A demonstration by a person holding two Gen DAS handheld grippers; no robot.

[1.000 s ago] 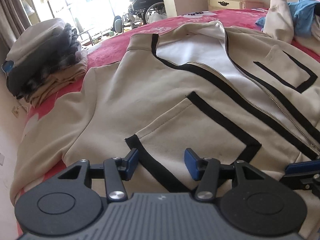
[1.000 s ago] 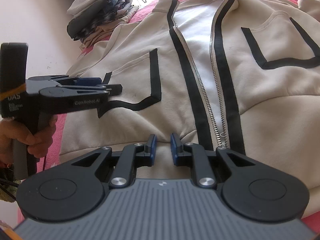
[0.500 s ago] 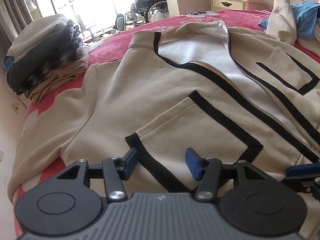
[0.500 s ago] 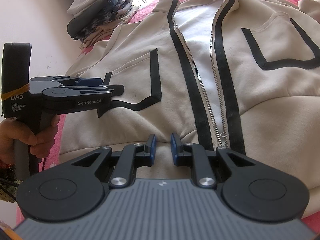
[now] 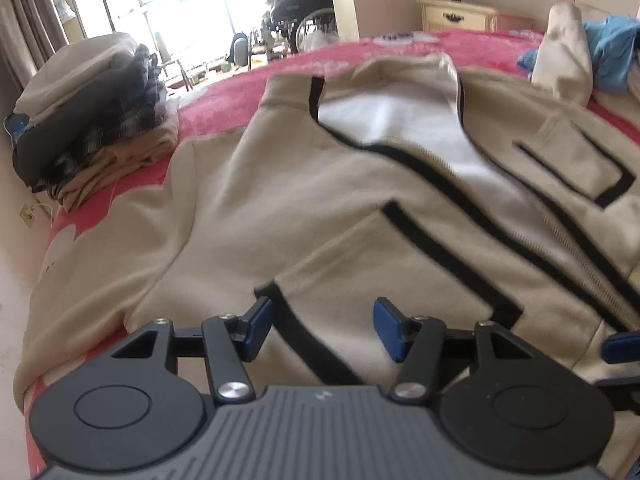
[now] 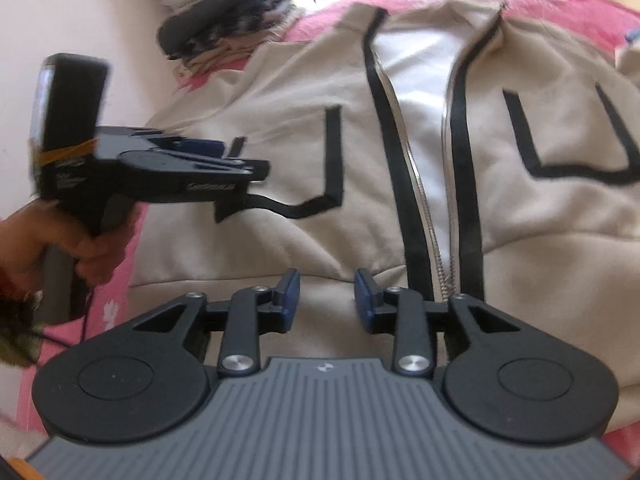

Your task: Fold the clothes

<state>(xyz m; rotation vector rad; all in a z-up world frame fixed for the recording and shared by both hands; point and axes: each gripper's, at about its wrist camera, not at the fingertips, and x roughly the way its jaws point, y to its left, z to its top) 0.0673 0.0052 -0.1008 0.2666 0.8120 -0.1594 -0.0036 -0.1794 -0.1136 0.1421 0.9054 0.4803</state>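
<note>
A beige zip jacket (image 5: 248, 216) with black trim lies front-up on a red bedspread (image 5: 224, 92), its zip partly undone over white lining. My left gripper (image 5: 322, 326) is open just above the jacket's lower left pocket trim, nothing pinched. In the right wrist view the same jacket (image 6: 280, 92) fills the frame, and a hand holds the left gripper (image 6: 244, 168) over the left pocket. My right gripper (image 6: 327, 294) hovers at the jacket's hem left of the zip (image 6: 420, 196). Its jaws are opening, with only flat fabric below them.
A stack of folded clothes (image 5: 92, 120) sits at the bed's far left corner by the wall. A beige garment (image 5: 564, 48) and a blue one (image 5: 612, 52) are heaped at the far right. Beyond the bed stand a nightstand (image 5: 456, 16) and a wheelchair (image 5: 304, 12).
The right gripper's jaws have spread wider apart. The right wrist view has tilted slightly and blurred. The left gripper stays over the same pocket, still open.
</note>
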